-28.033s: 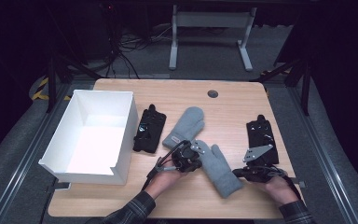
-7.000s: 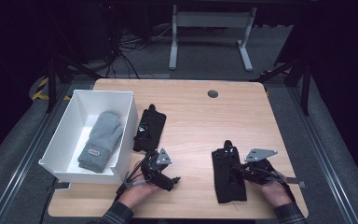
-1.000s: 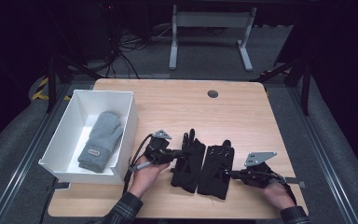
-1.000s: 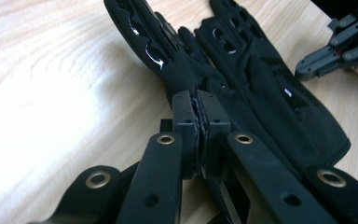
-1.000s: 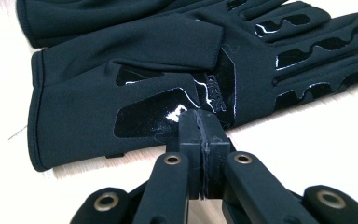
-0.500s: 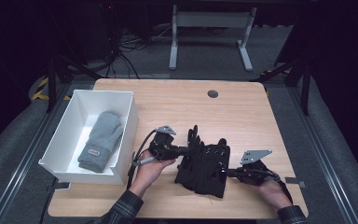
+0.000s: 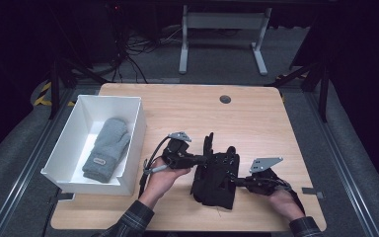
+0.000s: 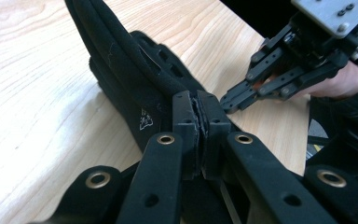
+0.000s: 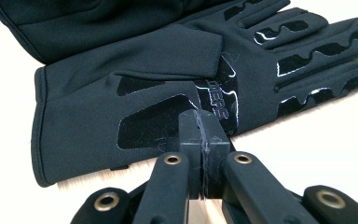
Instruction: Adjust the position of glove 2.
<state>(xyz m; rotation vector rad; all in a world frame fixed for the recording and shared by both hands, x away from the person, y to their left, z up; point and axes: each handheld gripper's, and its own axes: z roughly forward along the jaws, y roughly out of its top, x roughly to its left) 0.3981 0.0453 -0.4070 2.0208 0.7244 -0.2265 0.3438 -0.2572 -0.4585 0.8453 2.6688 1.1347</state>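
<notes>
Black gloves [image 7: 216, 177]: two of them lie stacked on the wooden surface [image 7: 256, 118], near the front, between the two hands.
Left hand-held gripper [image 7: 201, 159]: its jaws are pinched tight on the edge of one black glove (the cloth lifts up there).
Right hand-held gripper [image 7: 235, 180]: its jaws are closed at the gloves' right edge; the right gripper view shows them pressed together, but I cannot tell if any cloth is between them.
White box [image 7: 134, 143]: it sits at the left, with a grey mitten [image 7: 107, 148] inside.
What could go wrong: the left pinch is thin, so the glove could slip out when it is lifted.
Another worry: only the top glove may come up, and the other may stay on the surface.
Also: a dangling glove could catch the box wall and flop outside.
</notes>
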